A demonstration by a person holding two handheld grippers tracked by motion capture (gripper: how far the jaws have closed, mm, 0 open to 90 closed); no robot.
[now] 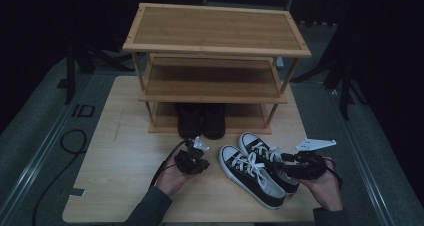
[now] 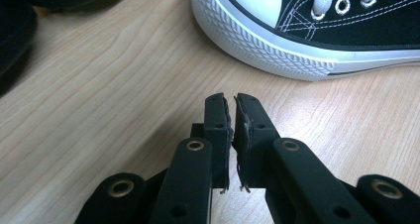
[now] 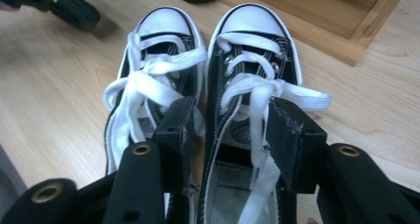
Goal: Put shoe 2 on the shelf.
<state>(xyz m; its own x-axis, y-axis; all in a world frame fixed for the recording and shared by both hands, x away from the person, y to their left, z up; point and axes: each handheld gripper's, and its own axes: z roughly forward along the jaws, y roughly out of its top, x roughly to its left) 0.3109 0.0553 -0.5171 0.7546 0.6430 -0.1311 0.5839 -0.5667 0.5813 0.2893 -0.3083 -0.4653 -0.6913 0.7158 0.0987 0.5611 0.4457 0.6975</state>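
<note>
Black canvas sneakers (image 1: 257,168) with white laces, toe caps and soles sit side by side on the light wood table (image 1: 115,186), in front of a three-tier bamboo shoe rack (image 1: 215,36). Right gripper (image 3: 230,135) jaws spread wide astride the right-hand sneaker (image 3: 252,75), pads not pressing; left gripper (image 2: 233,112) jaws nearly together on nothing, beside a toe cap. Room dark, grey floor.

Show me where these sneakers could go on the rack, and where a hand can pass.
The top shelf and middle shelf lie bare. The bottom shelf has room on both sides of the dark shoes. The table is open left of the left gripper. It is crowded at front right, where the right gripper sits over the sneakers.
</note>
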